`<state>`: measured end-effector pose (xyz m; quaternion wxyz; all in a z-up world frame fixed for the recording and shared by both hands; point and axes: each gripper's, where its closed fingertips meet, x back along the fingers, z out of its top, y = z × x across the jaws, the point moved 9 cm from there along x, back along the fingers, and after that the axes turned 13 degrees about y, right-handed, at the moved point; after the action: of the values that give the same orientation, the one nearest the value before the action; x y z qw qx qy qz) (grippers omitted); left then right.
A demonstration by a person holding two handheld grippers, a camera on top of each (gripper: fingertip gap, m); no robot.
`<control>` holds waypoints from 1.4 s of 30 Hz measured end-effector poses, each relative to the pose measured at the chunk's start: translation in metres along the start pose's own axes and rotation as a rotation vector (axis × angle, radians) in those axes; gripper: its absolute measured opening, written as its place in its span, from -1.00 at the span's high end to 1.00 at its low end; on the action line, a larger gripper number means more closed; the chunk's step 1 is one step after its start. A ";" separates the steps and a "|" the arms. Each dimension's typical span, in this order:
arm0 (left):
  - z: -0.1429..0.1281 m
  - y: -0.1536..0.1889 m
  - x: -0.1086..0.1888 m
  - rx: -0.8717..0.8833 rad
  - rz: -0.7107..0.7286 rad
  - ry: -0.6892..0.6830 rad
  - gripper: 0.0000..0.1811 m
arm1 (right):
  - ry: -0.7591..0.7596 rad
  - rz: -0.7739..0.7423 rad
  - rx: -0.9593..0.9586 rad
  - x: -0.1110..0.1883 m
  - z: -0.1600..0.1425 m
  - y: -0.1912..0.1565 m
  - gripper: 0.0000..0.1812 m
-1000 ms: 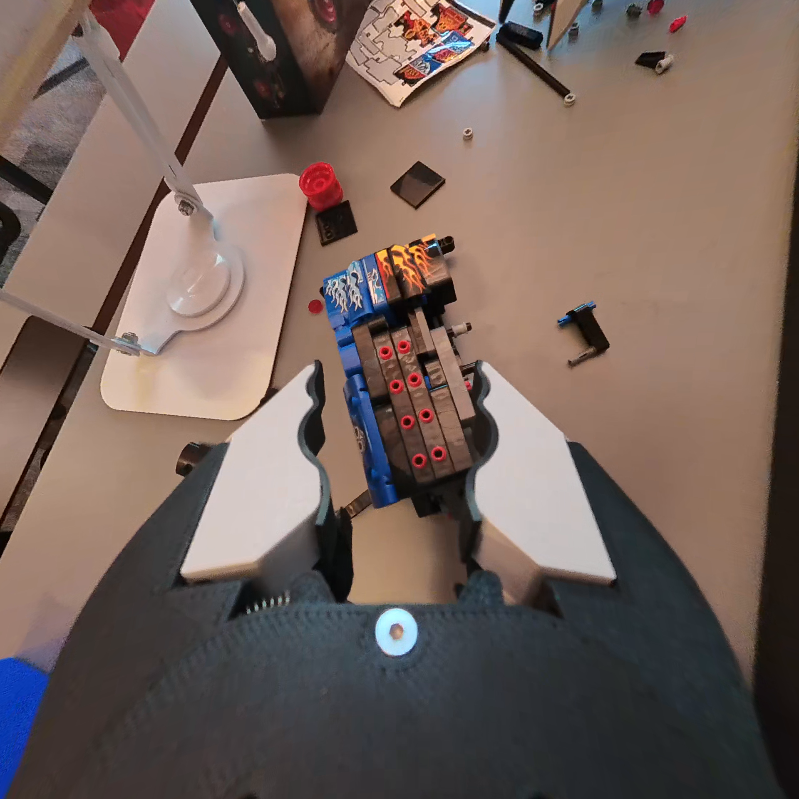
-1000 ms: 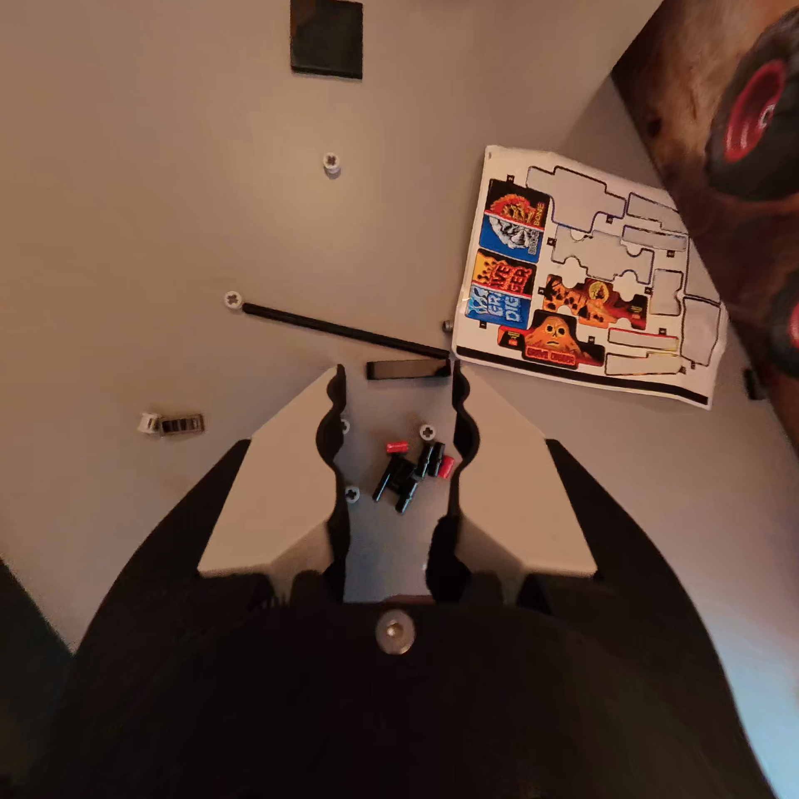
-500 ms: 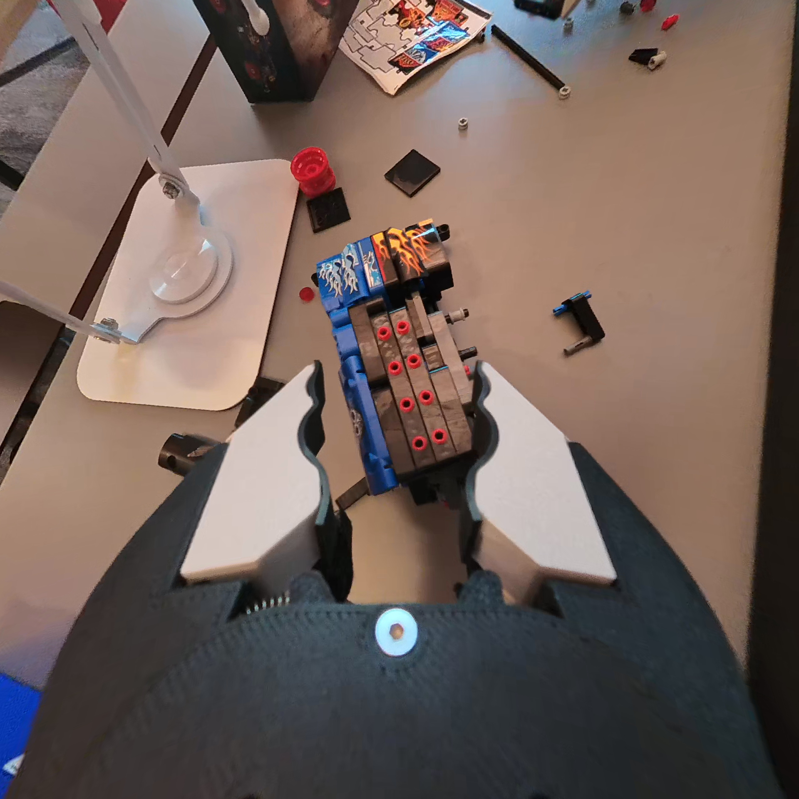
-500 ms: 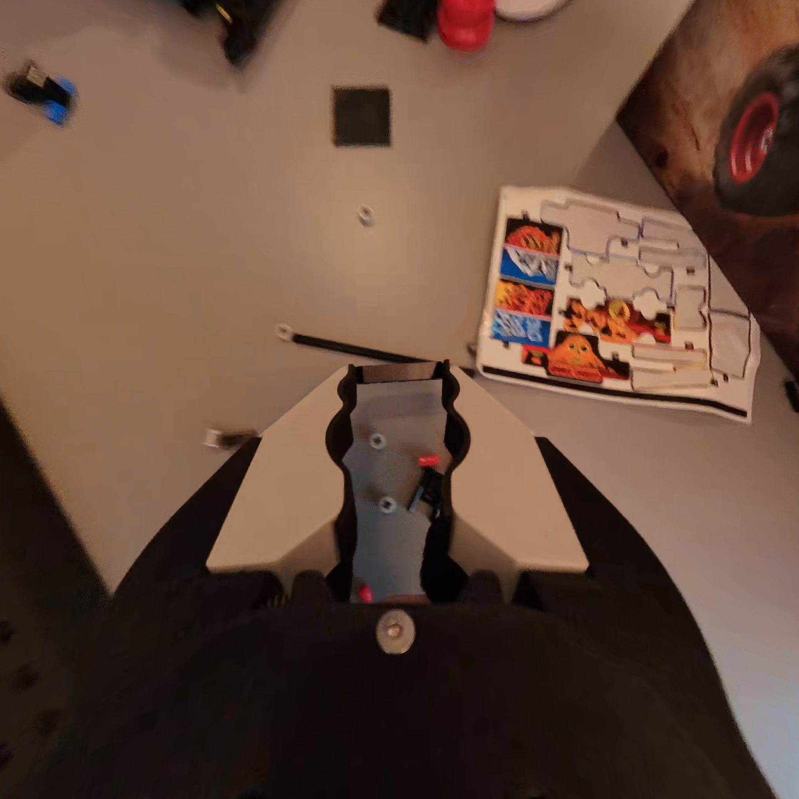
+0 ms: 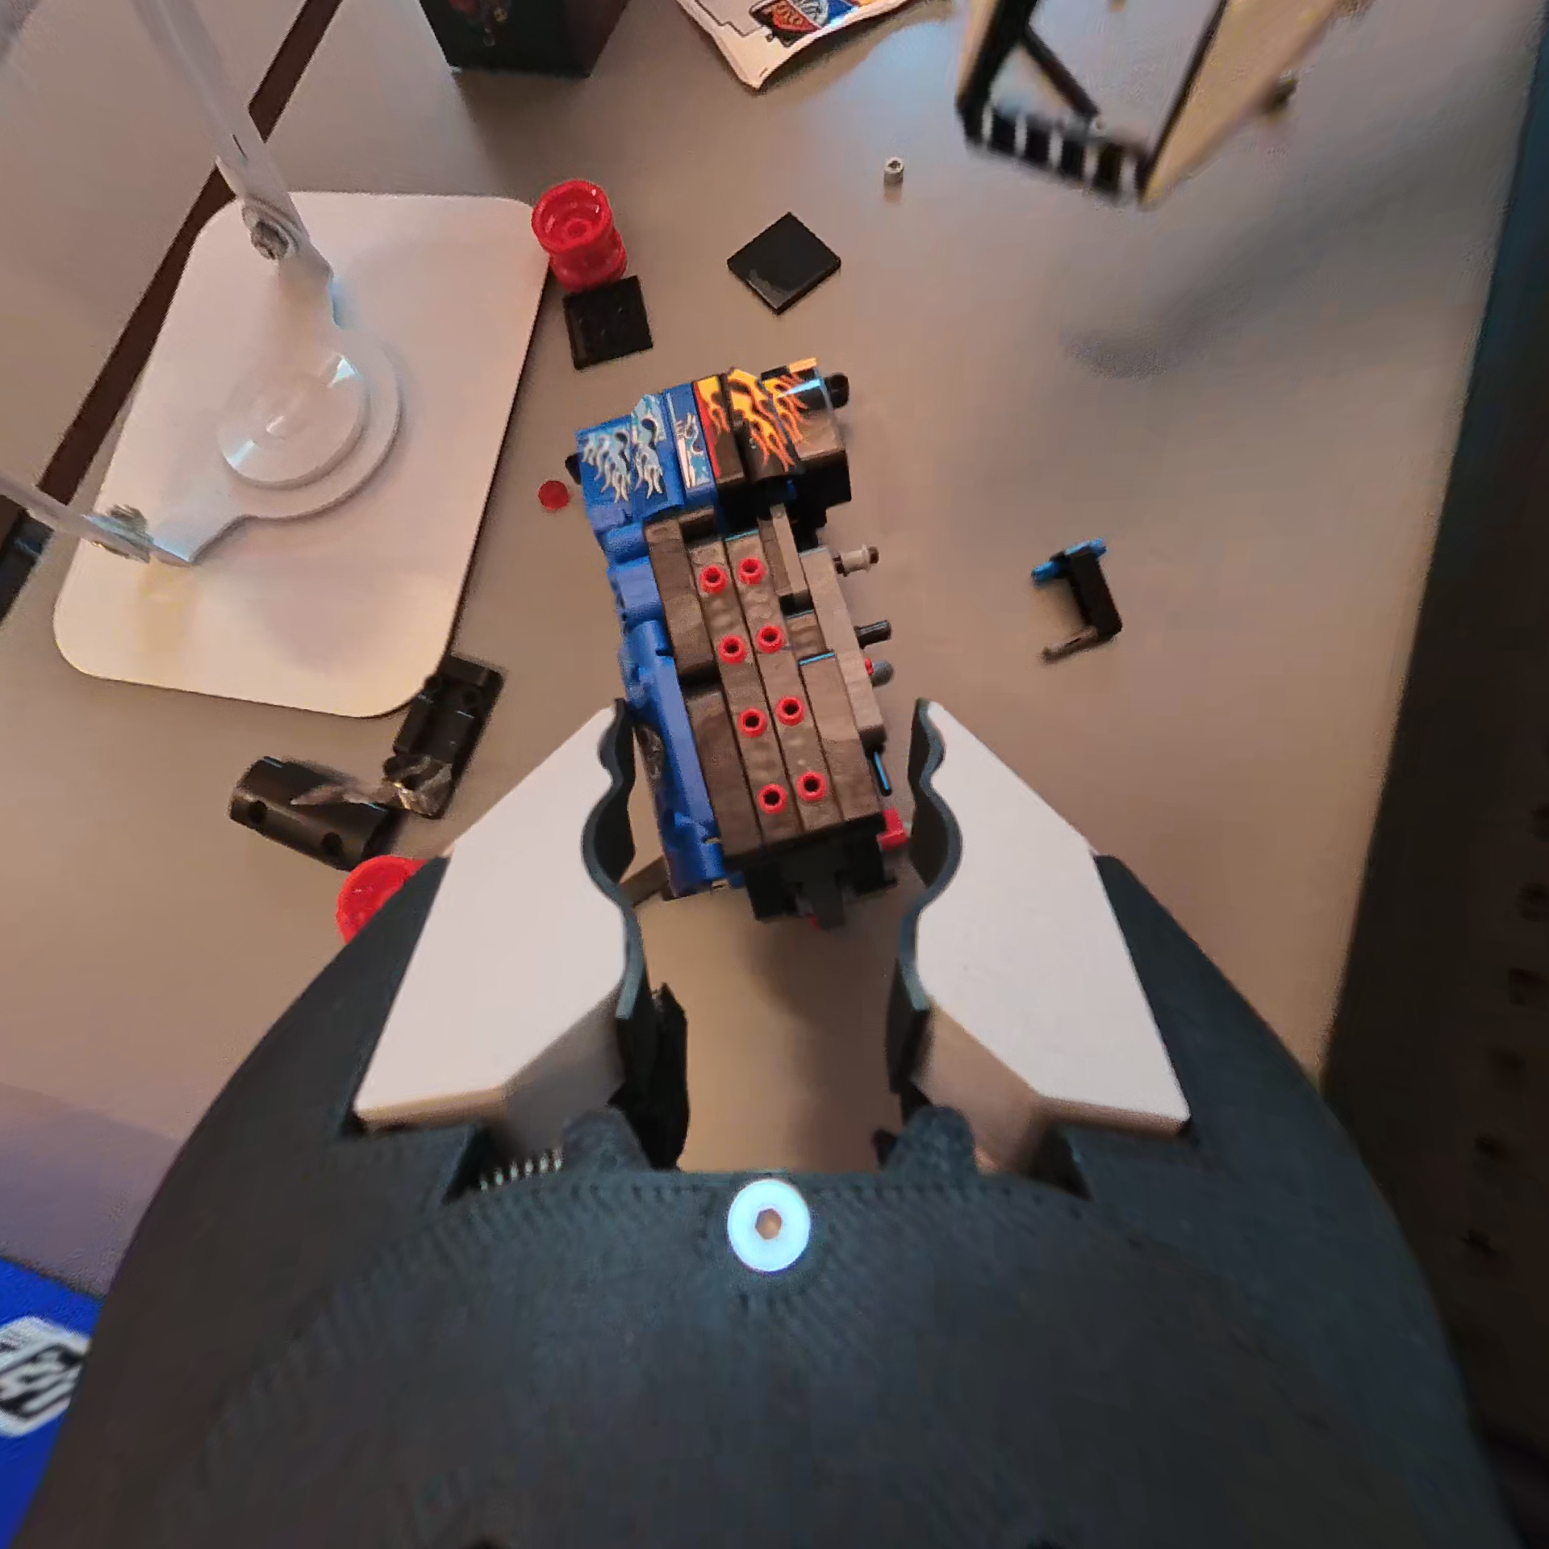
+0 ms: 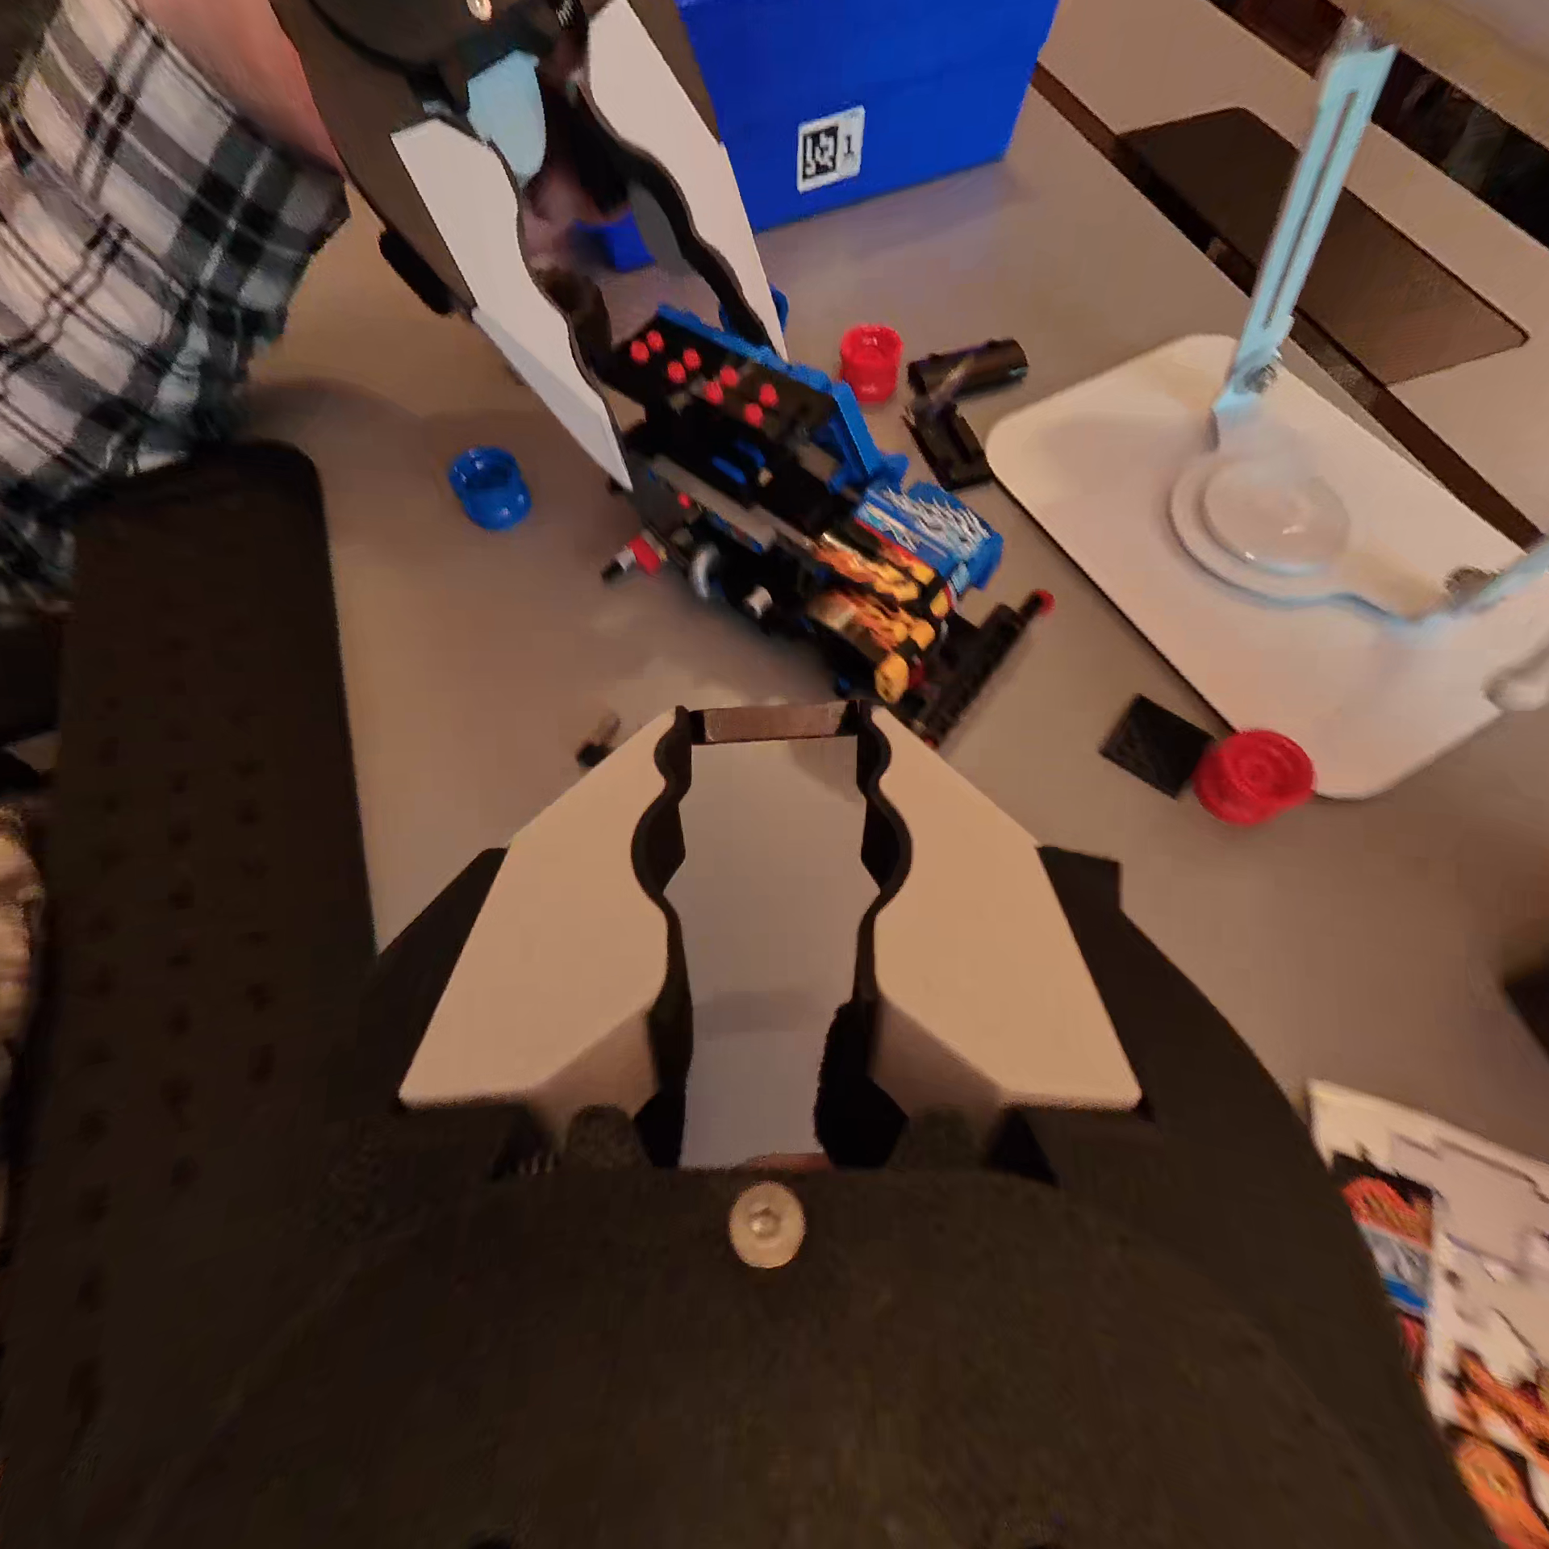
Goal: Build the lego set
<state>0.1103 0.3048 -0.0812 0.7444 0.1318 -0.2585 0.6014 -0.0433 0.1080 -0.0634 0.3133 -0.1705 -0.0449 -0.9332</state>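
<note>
- While its fingers stand apart, the left gripper (image 5: 767, 738) straddles the near end of the model (image 5: 742, 637), a blue-and-black build with red pins lying on the grey table (image 5: 1090, 436); whether the pads touch its sides cannot be told.
- Flame stickers cover the model's far end, and a small red stud (image 5: 553, 494) lies just beside it.
- To the left, black parts (image 5: 369, 779) and a red wheel (image 5: 369, 893) lie near the left finger.
- To the right, a small black-and-blue piece (image 5: 1081, 599) lies apart from the model.
- Farther off, a black tile (image 5: 784, 262), a black plate (image 5: 607, 322) and a red hub (image 5: 578, 230) sit by a white stand base (image 5: 251, 587).
- The right gripper (image 6: 773, 722), blurred at the left view's top, is closed on a flat dark piece (image 6: 771, 723) held across its fingertips, near the model's flame end.
- In the right view, a blue wheel (image 6: 490, 486) lies beside the model and a blue box (image 6: 863, 92) stands beyond it.
- A sticker sheet (image 6: 1458, 1308) lies at the lower right.
</note>
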 end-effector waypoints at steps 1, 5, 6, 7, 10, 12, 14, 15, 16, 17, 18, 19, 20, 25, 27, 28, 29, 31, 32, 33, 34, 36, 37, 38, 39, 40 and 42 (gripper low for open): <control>0.002 0.001 0.000 0.035 0.001 0.001 0.28 | 0.004 0.004 -0.004 -0.009 0.001 -0.004 0.58; 0.007 0.011 -0.006 0.037 0.009 0.003 0.16 | 0.002 -0.001 -0.035 -0.044 0.002 -0.017 0.58; 0.008 0.012 -0.008 0.010 0.021 0.008 0.18 | 0.014 -0.002 -0.048 -0.050 0.003 -0.018 0.58; 0.012 0.013 -0.008 -0.034 0.055 0.032 0.18 | 0.025 -0.005 -0.057 -0.055 0.004 -0.019 0.58; 0.026 0.020 -0.001 -0.243 0.147 0.142 0.24 | 0.059 -0.005 -0.070 -0.062 0.009 -0.020 0.58; 0.033 0.035 0.000 -0.449 0.186 0.196 0.36 | 0.097 0.008 -0.114 -0.061 0.014 -0.018 0.58; 0.038 0.048 -0.004 -0.597 0.232 0.212 0.44 | 0.134 0.047 -0.191 -0.060 0.018 -0.015 0.58; 0.038 0.053 -0.007 -0.651 0.250 0.214 0.47 | 0.152 0.068 -0.227 -0.060 0.020 -0.013 0.58; 0.038 0.056 -0.011 -0.702 0.266 0.208 0.52 | 0.165 0.099 -0.264 -0.059 0.021 -0.012 0.58; 0.037 0.060 -0.015 -0.750 0.275 0.200 0.57 | 0.173 0.135 -0.301 -0.059 0.022 -0.012 0.58; 0.037 0.063 -0.018 -0.787 0.281 0.202 0.65 | 0.179 0.168 -0.330 -0.059 0.022 -0.012 0.58; 0.037 0.066 -0.020 -0.813 0.282 0.211 0.74 | 0.180 0.194 -0.351 -0.059 0.023 -0.012 0.58; 0.038 0.068 -0.022 -0.830 0.288 0.214 0.80 | 0.179 0.220 -0.368 -0.059 0.023 -0.013 0.58; 0.039 0.068 -0.020 -0.846 0.329 0.254 0.90 | 0.191 0.292 -0.425 -0.060 0.022 -0.013 0.58; 0.041 0.068 -0.018 -0.823 0.340 0.281 0.90 | 0.212 0.307 -0.435 -0.058 0.023 -0.012 0.58; 0.043 0.067 -0.017 -0.794 0.341 0.302 0.90 | 0.230 0.312 -0.425 -0.057 0.025 -0.011 0.58; 0.044 0.065 -0.015 -0.765 0.345 0.329 0.90 | 0.249 0.317 -0.419 -0.056 0.026 -0.011 0.58; 0.048 0.061 -0.010 -0.690 0.358 0.392 0.90 | 0.294 0.321 -0.402 -0.054 0.029 -0.011 0.58; 0.050 0.059 -0.008 -0.653 0.364 0.418 0.90 | 0.320 0.319 -0.388 -0.053 0.032 -0.010 0.58; 0.051 0.057 -0.006 -0.625 0.368 0.439 0.91 | 0.339 0.318 -0.378 -0.052 0.034 -0.010 0.58; 0.052 0.055 -0.004 -0.594 0.370 0.456 0.90 | 0.351 0.320 -0.365 -0.052 0.035 -0.009 0.57; 0.054 0.050 0.000 -0.509 0.370 0.496 0.91 | 0.385 0.312 -0.319 -0.050 0.039 -0.009 0.57; 0.055 0.048 0.002 -0.464 0.363 0.527 0.90 | 0.400 0.309 -0.295 -0.049 0.042 -0.010 0.57; 0.055 0.046 0.004 -0.413 0.352 0.558 0.91 | 0.411 0.306 -0.270 -0.049 0.044 -0.011 0.57; 0.056 0.043 0.006 -0.362 0.344 0.587 0.91 | 0.417 0.294 -0.235 -0.049 0.046 -0.011 0.56; 0.056 0.040 0.009 -0.312 0.336 0.616 0.90 | 0.415 0.273 -0.189 -0.050 0.048 -0.012 0.55; 0.056 0.033 0.014 -0.202 0.313 0.669 0.91 | 0.403 0.220 -0.072 -0.051 0.052 -0.015 0.53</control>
<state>0.0682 0.2963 -0.0306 0.6961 -0.1869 -0.0761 0.6891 0.0012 0.1586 -0.0317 0.4096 0.0045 0.0711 -0.9095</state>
